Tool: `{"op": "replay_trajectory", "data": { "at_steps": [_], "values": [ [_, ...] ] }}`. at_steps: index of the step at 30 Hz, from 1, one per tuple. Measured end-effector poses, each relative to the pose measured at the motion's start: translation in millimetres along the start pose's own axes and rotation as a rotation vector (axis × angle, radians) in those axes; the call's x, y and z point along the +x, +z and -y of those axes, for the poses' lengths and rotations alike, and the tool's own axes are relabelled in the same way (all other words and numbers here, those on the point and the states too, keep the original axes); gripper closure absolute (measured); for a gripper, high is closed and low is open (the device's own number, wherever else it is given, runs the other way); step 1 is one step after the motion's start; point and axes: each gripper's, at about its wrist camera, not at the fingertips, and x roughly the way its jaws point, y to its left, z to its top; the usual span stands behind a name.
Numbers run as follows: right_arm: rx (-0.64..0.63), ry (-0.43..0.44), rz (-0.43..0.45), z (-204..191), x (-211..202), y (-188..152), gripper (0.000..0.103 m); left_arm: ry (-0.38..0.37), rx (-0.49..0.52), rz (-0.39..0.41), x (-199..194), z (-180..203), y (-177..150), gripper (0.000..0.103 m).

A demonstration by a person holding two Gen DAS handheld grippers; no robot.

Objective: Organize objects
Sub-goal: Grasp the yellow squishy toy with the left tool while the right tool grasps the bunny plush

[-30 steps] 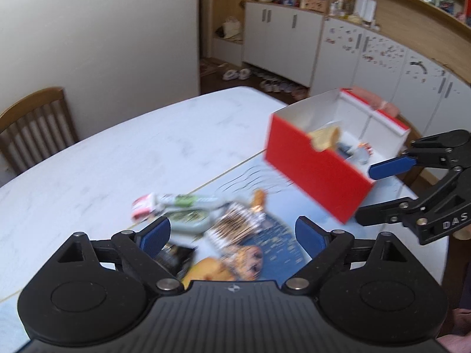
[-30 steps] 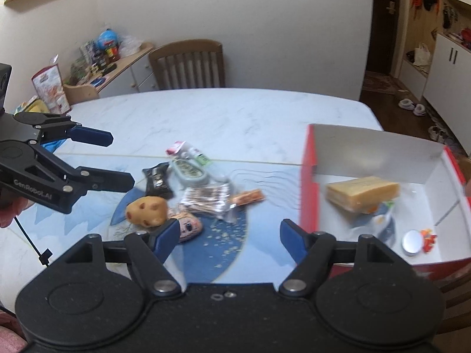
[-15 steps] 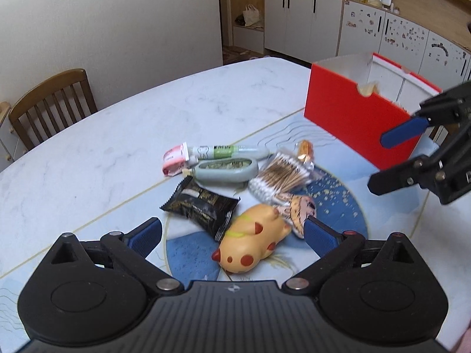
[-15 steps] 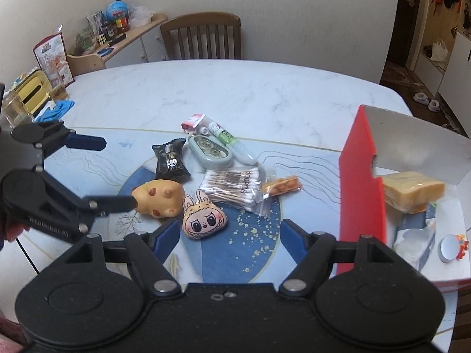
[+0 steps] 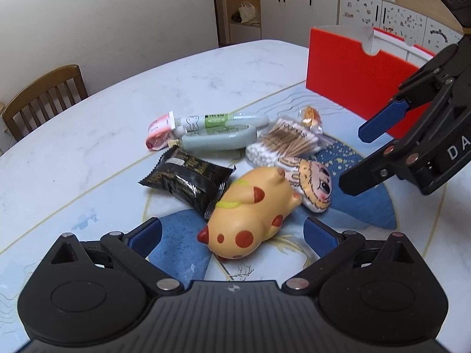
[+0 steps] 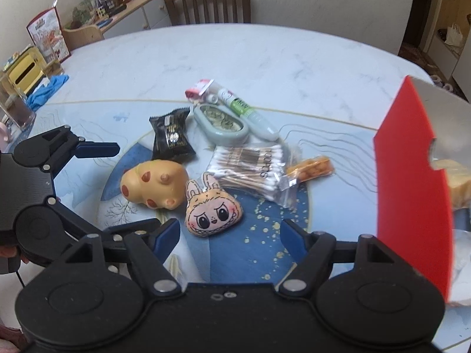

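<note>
Your table [image 5: 88,135] is the largest thing here, a pale marbled top with a blue pattern in the middle, and a wooden chair [image 6: 207,4] stands at its far edge. On the right side of the table stands the red box [image 5: 350,73], open at the top; in the right wrist view a yellow block [image 6: 456,182] lies inside it. Your left hand-held gripper [image 5: 232,234] has just been opening and now its jaws stand fully wide, with nothing pressed between them; it hangs just above the yellow spotted toy [image 5: 250,209], which lies on its side in front of the pads. Your right hand-held gripper [image 6: 229,232] is partly open and holds nothing, and it points down at the plush face with rabbit ears [image 6: 213,209], which lies flat just beside the yellow spotted toy. Behind these two lies the bag of cotton swabs [image 6: 250,170], and a black snack packet [image 6: 172,135] lies to the left of it, touching the toy's far side as the left wrist view shows. Further back lie a grey-green oval case [image 6: 222,122] and a white and green tube [image 6: 244,108], side by side. A small orange snack packet [image 6: 312,167] lies at the right end of the swab bag, between it and the red box.
</note>
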Motion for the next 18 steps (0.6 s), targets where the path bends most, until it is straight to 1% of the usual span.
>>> {"op": "replay_trajectory", "data": {
  "at_steps": [8, 12, 16, 17, 18],
  "values": [
    [0.01, 0.001, -0.054, -1, 26, 4, 0.029, -0.001, 0.026, 0.02, 12, 6, -6, 0.0],
    [0.006, 0.001, -0.062, -2, 33, 5, 0.029, 0.001, 0.022, 0.033, 14, 5, -8, 0.001],
    [-0.002, 0.005, -0.062, -5, 38, 9, 0.03, 0.037, 0.003, 0.053, 13, 2, -8, 0.001],
    [-0.004, 0.005, -0.062, -6, 39, 10, 0.031, 0.036, -0.007, 0.053, 13, 1, -9, 0.002],
    [-0.008, 0.007, -0.062, -7, 41, 10, 0.031, 0.032, -0.014, 0.052, 13, 0, -9, 0.005]
  ]
}}
